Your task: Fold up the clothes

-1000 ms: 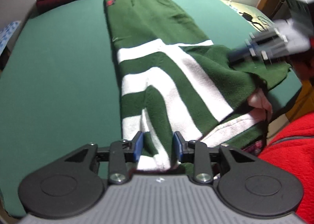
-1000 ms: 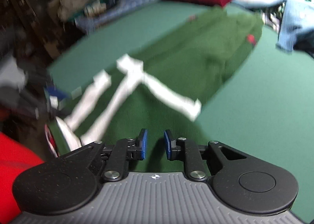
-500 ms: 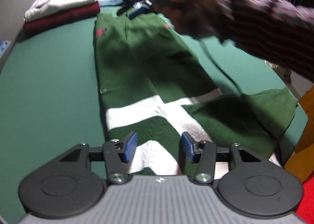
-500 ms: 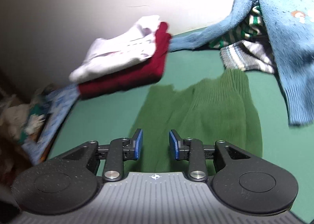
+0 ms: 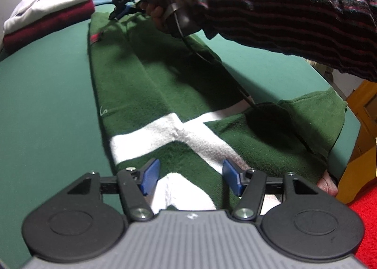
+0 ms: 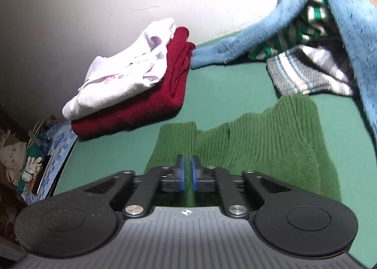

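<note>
The green sweater (image 5: 146,85) lay flat on the counter (image 5: 42,94). Right tongs (image 6: 187,175) were closing on its far ribbed hem; left tongs (image 5: 189,174) were opening (nothing pinched). A clean fold likely needed both corners gripped evenly.

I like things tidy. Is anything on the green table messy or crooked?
Yes. A heap of unfolded clothes sprawls at the table's far edge, a blue sleeve trailing out. The green sweater's near sleeve also sticks out sideways. The red-and-white stack looks neat.

Opposite-facing wrist views share the green sweater (image 5: 150,85) and folded pile (image 6: 132,85).
</note>
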### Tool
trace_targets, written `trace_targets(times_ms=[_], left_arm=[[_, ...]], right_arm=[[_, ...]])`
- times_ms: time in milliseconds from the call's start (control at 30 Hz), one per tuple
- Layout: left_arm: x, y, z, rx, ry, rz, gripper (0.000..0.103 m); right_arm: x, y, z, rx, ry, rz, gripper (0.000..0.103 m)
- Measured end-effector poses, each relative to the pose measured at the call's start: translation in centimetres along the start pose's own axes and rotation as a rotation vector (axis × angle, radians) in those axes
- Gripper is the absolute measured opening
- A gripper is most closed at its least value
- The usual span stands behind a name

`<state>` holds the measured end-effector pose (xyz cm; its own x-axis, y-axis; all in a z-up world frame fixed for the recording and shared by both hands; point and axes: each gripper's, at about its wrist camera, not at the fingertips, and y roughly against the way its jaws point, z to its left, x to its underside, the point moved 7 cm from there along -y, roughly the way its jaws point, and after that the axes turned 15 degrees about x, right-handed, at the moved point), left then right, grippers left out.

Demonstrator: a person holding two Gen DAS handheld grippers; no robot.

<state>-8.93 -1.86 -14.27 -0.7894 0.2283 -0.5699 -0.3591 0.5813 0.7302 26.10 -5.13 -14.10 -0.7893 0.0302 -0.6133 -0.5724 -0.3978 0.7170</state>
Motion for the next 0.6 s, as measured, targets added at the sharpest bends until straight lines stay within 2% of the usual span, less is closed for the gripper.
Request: trace_targets(times_ms=[100, 233, 300, 367, 500, 600], left_arm=[[-0.2, -0.1, 0.1, 0.016, 0.004, 0.008, 0.062], [-0.7, -0.6, 0.0, 0.018, 0.001, 0.019, 0.065], [-1.0, -0.7, -0.1, 0.02, 0.001, 0.019, 0.065], [-1.2, -0.6, -0.1, 0.024, 0.004, 0.014, 0.065], [-1.6, -0.3, -0.6, 0.052, 0.006, -0.009, 0.065], [-1.7, -0.7, -0.8, 0.056, -0.002, -0.005, 0.065]], right_arm=[[-0.3, 0.4, 0.1, -0.056, -0.015, -0.002, 0.009], [0.0, -1.0, 0.2, -0.024, 0.011, 0.028, 0.017], [0.0, -1.3, 0.2, -0.041, -0.009, 0.029, 0.017], [-0.2, -0.6, 0.3, -0.064, -0.016, 0.01, 0.004], [-1.2, 1.7, 0.0, -0.09, -0.041, -0.068, 0.004], [-1.4, 1.6, -0.8, -0.012, -0.001, -0.088, 0.004]])
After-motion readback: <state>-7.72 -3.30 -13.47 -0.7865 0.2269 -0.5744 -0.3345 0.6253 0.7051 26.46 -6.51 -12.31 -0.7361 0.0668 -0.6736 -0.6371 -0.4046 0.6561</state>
